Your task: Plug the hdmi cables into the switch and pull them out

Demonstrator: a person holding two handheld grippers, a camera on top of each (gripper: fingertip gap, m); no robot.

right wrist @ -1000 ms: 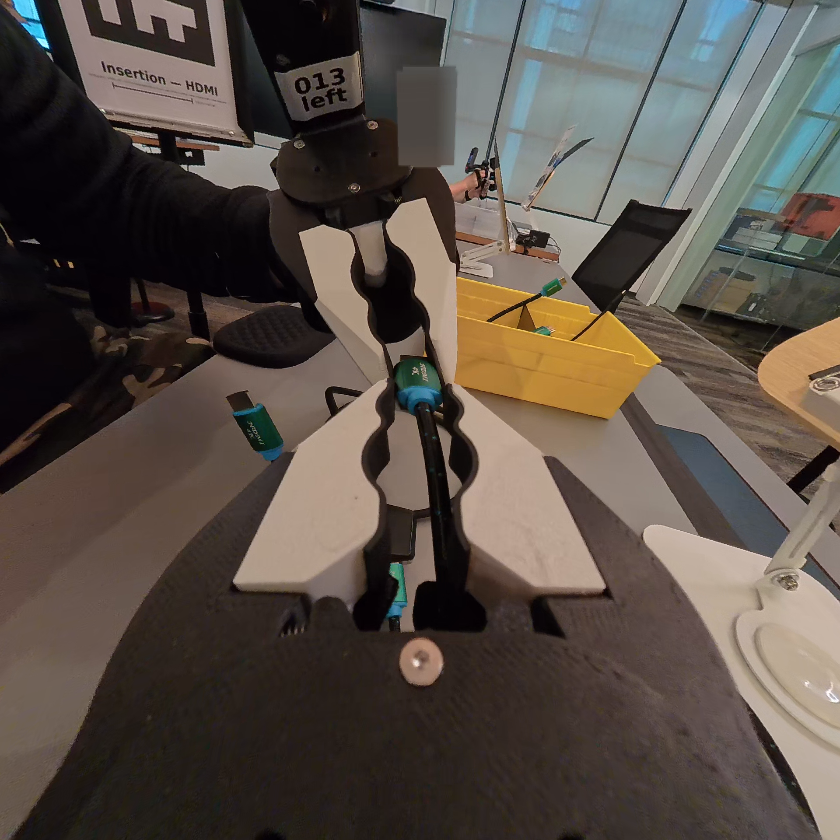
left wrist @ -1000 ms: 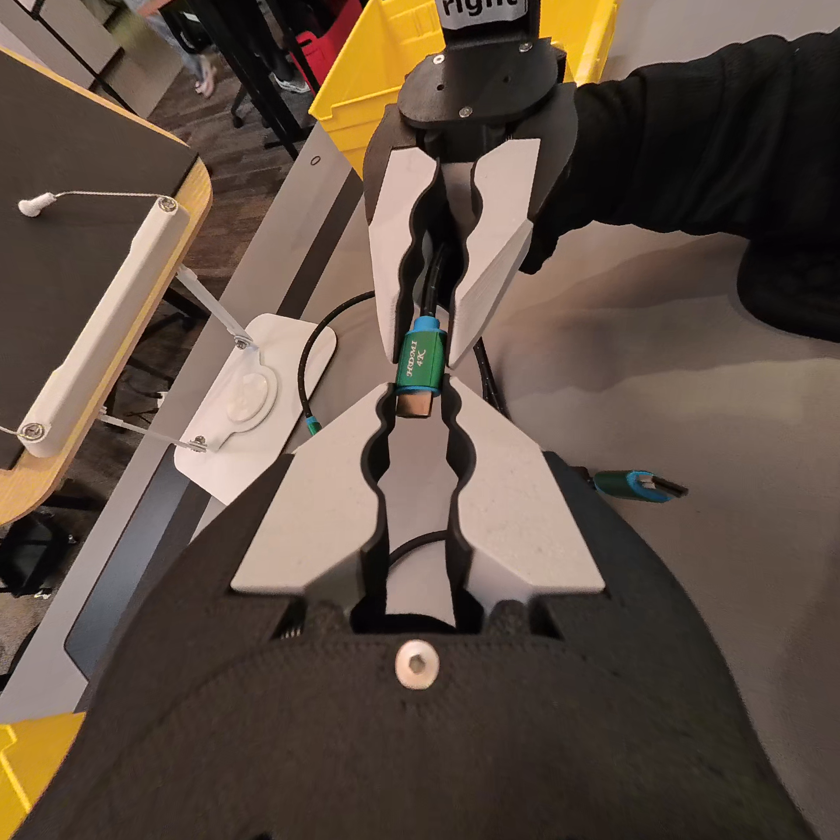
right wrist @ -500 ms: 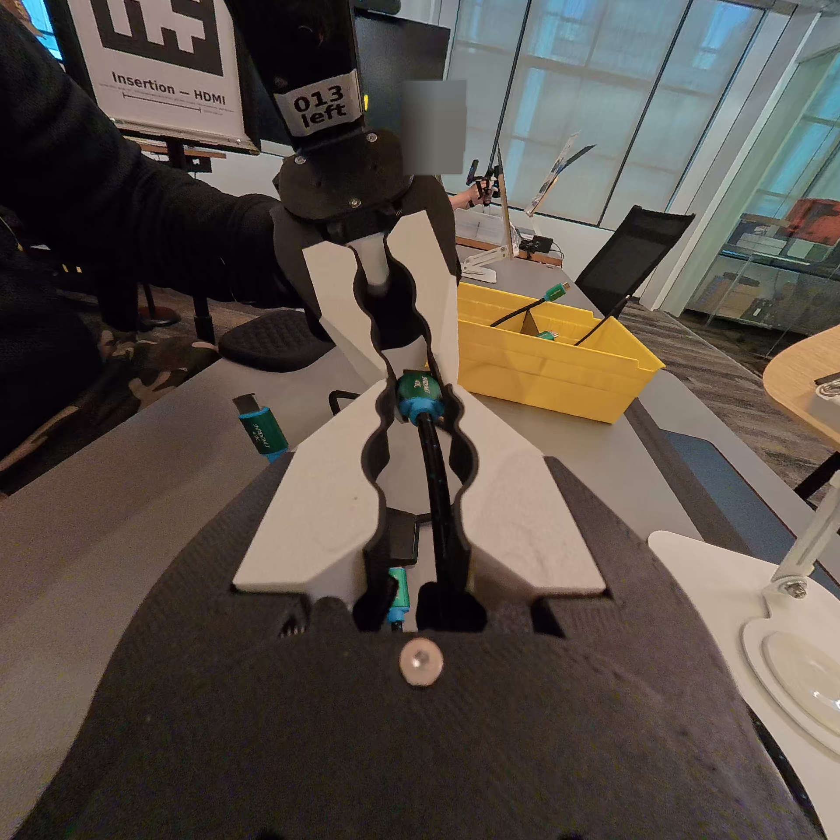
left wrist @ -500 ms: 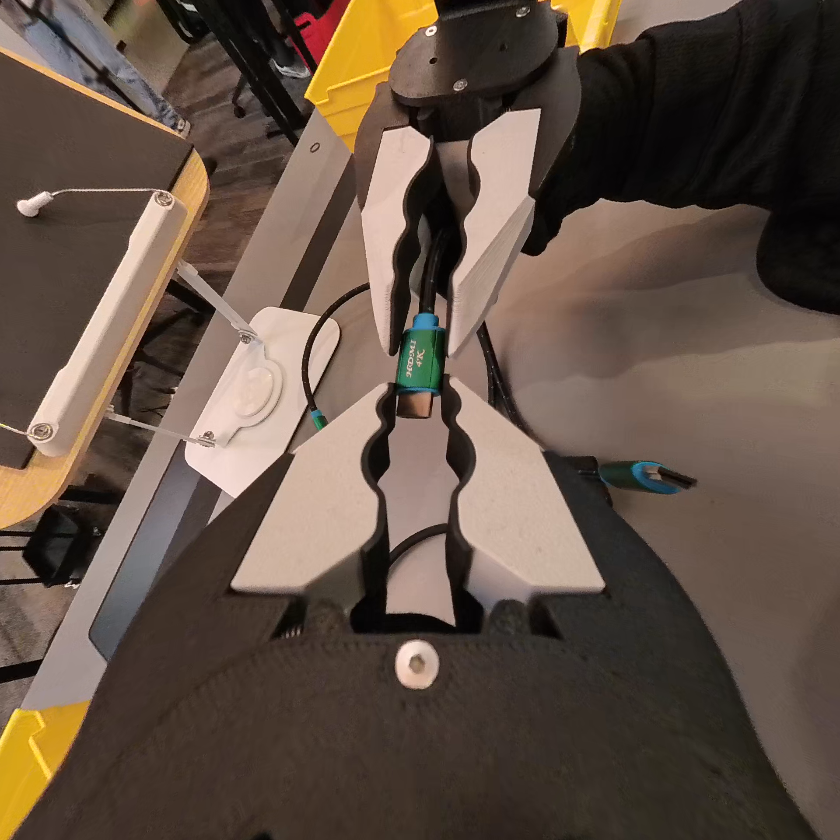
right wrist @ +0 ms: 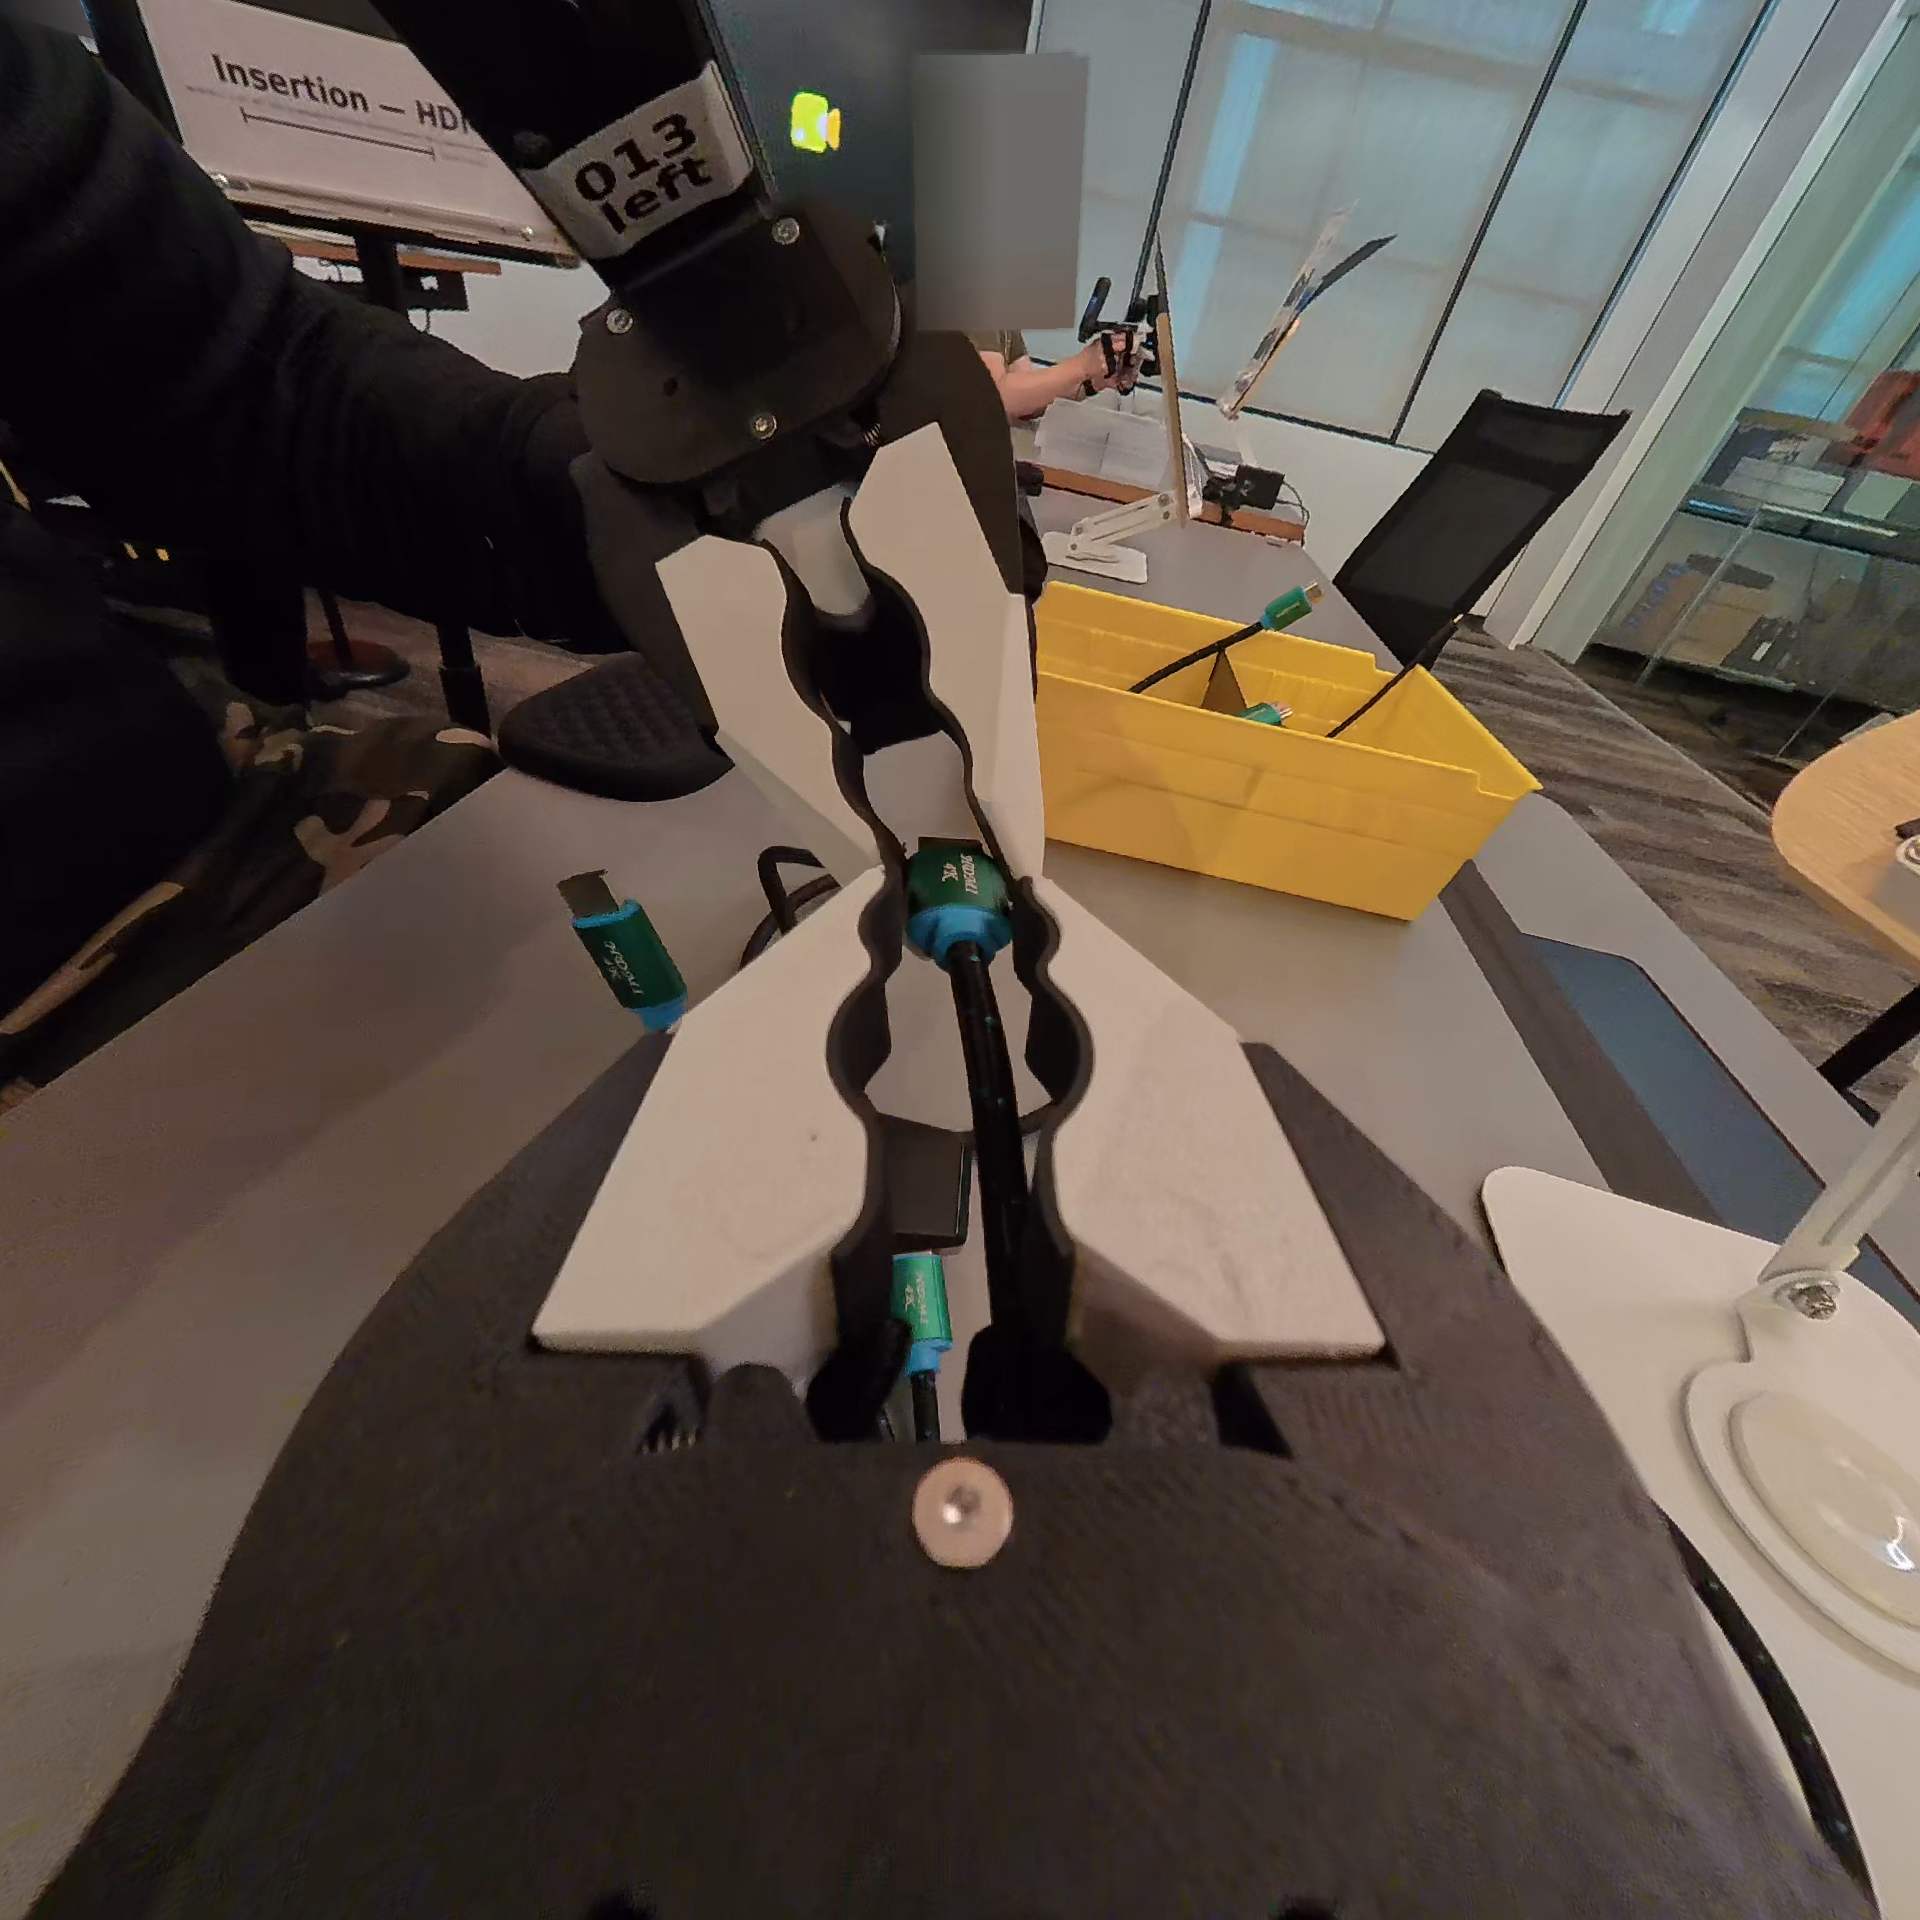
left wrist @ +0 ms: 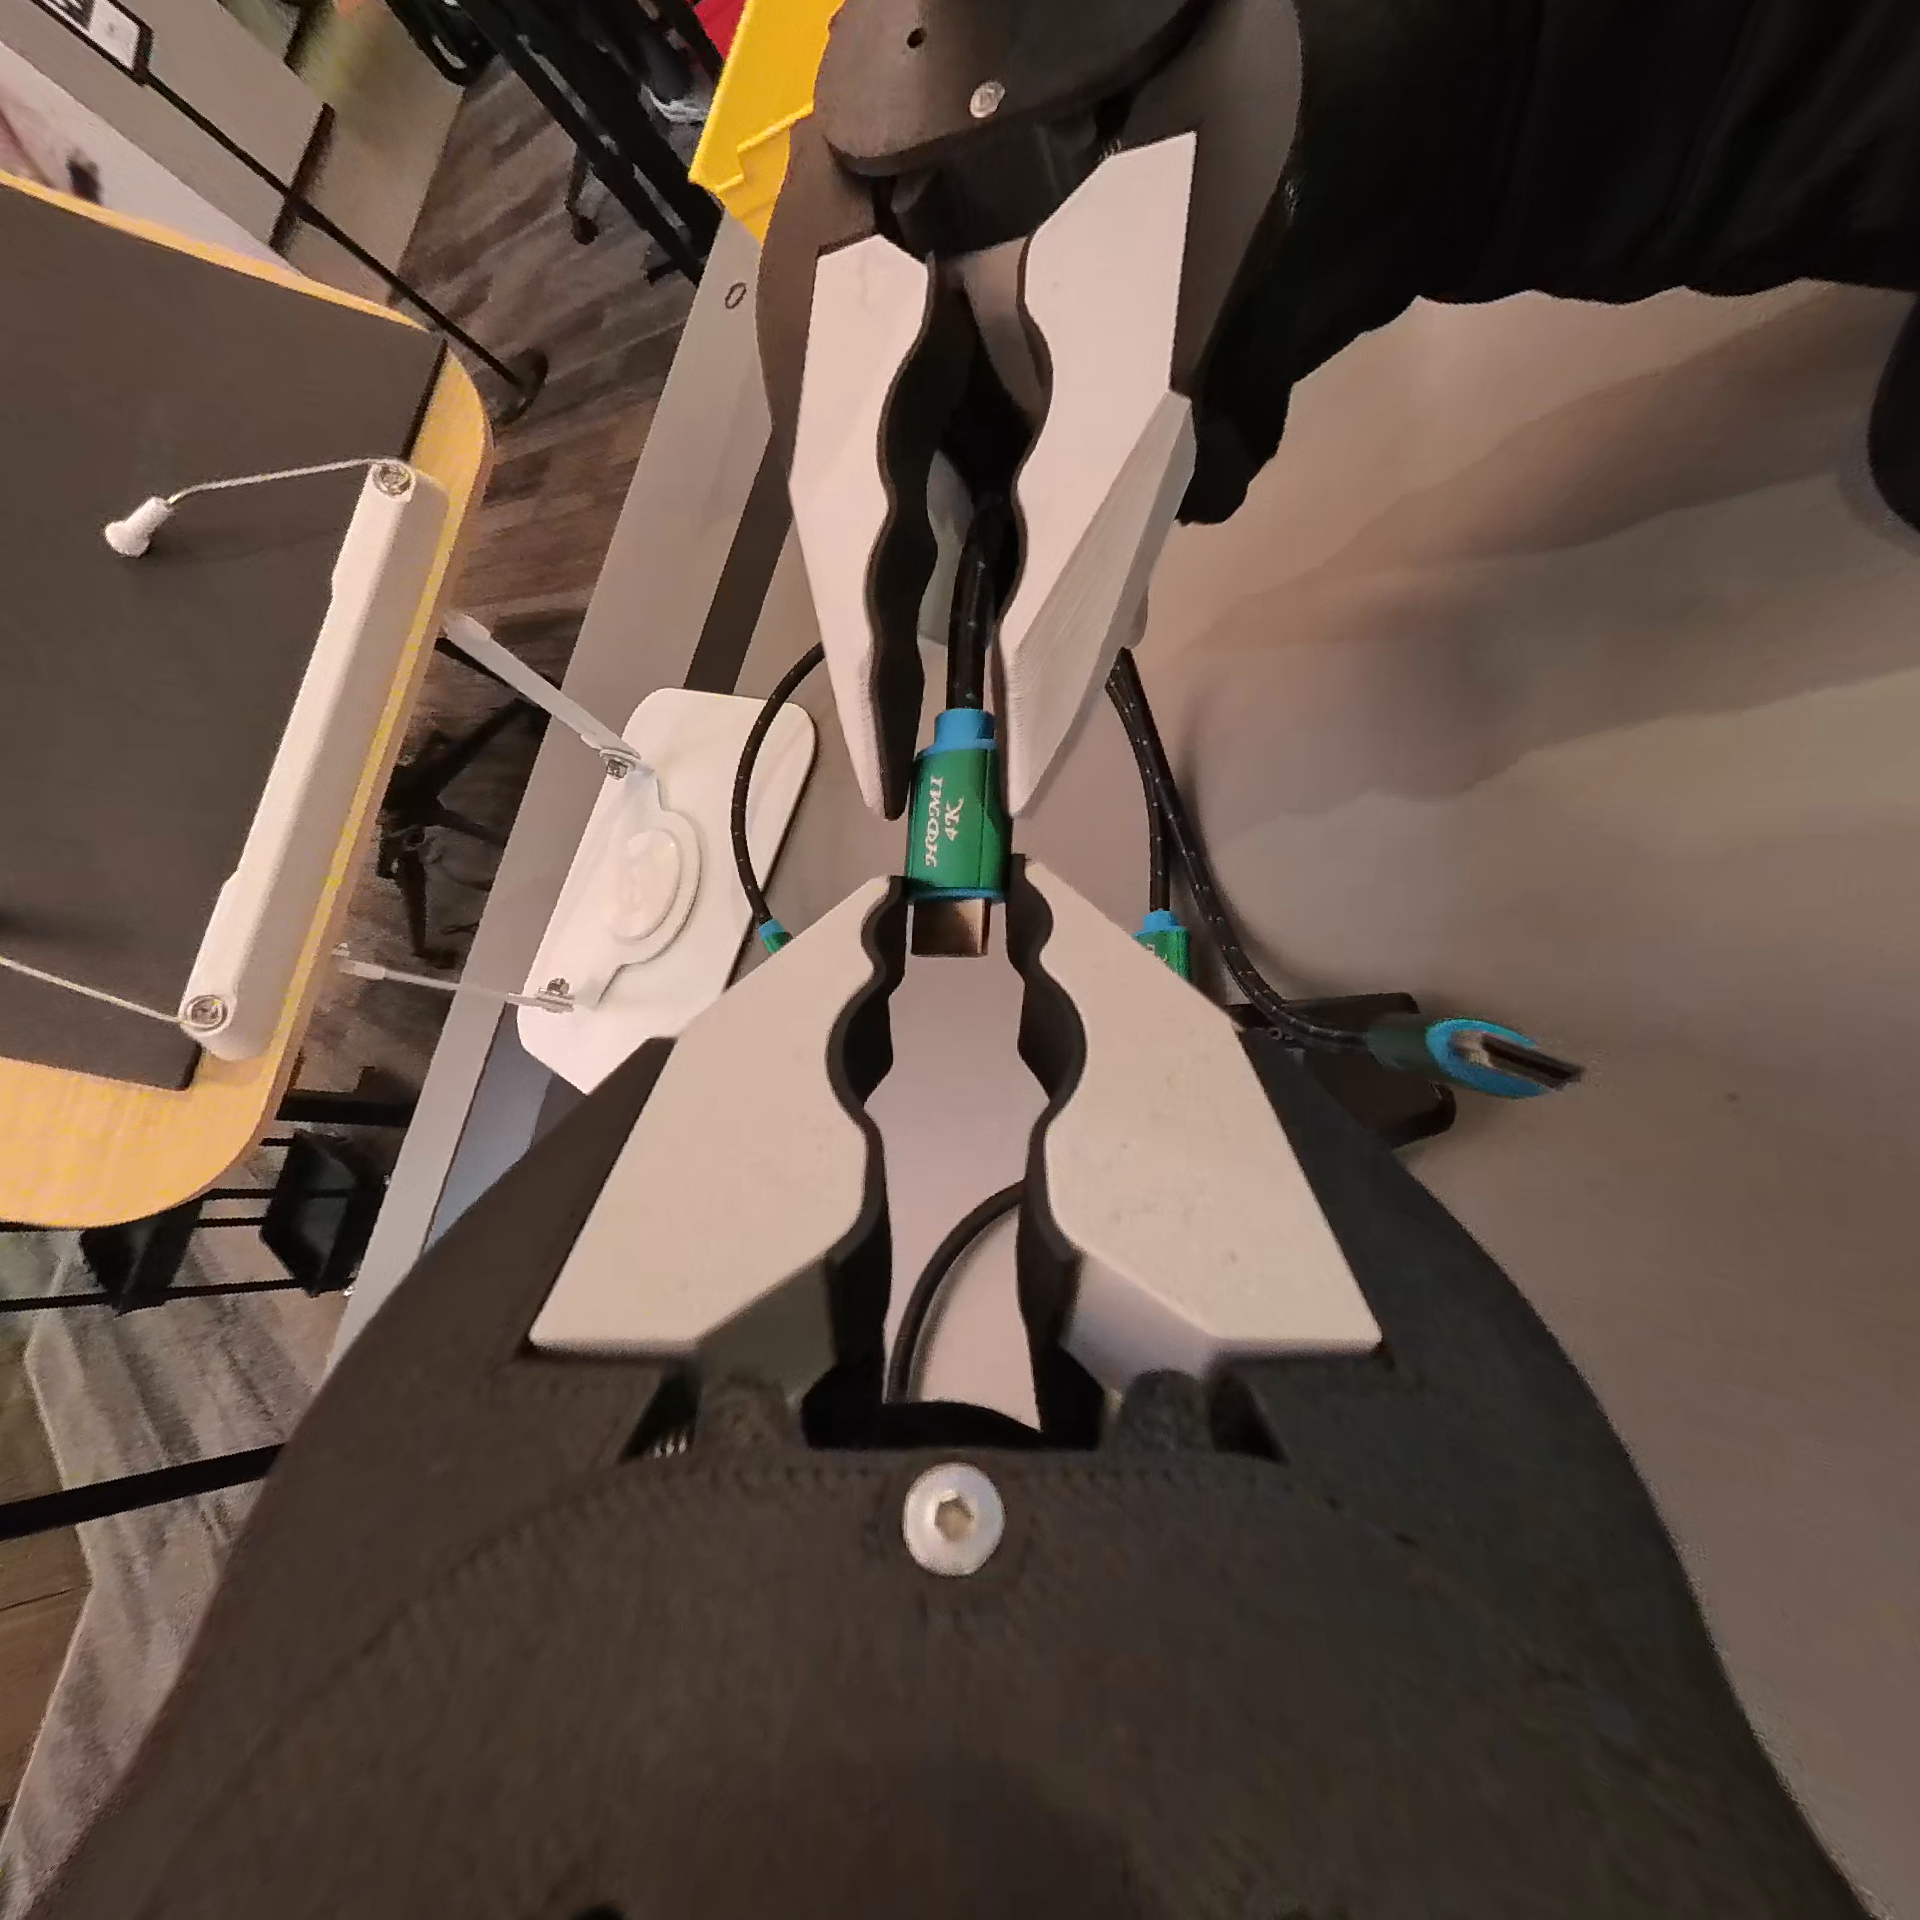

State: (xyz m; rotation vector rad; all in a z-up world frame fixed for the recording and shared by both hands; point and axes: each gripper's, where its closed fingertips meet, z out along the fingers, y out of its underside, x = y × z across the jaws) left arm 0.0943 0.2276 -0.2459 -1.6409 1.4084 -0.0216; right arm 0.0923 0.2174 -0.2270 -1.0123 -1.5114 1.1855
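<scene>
A green HDMI plug point(left wrist: 956, 821) with a blue collar and a black braided cable hangs in the air between my two grippers. My right gripper point(right wrist: 961, 883) is shut on its collar end, and the cable runs back through its jaws. My left gripper point(left wrist: 958, 878) faces it, and its fingertips pinch the plug's front edge with the metal tip between them. A second green plug point(left wrist: 1475, 1070) lies loose on the grey table; it also shows in the right wrist view point(right wrist: 623, 961). The small black switch point(right wrist: 920, 1184) sits on the table below, with another green plug point(right wrist: 920, 1304) at it.
A yellow bin point(right wrist: 1247, 821) holding cables stands at the back of the table. A white lamp base point(left wrist: 665, 883) sits at the table's edge, also in the right wrist view point(right wrist: 1714, 1403). A wooden side table point(left wrist: 312, 1039) stands beyond that edge. My left and right fingertips are right by each other. The small black switch point(right wrist: 920, 1184) is about 11 centimetres from my left fingertips.
Both grippers have stayed on the plug with the same jaw gaps. They have tilted against each other around it, and the right gripper now looms closer in the left wrist view.
</scene>
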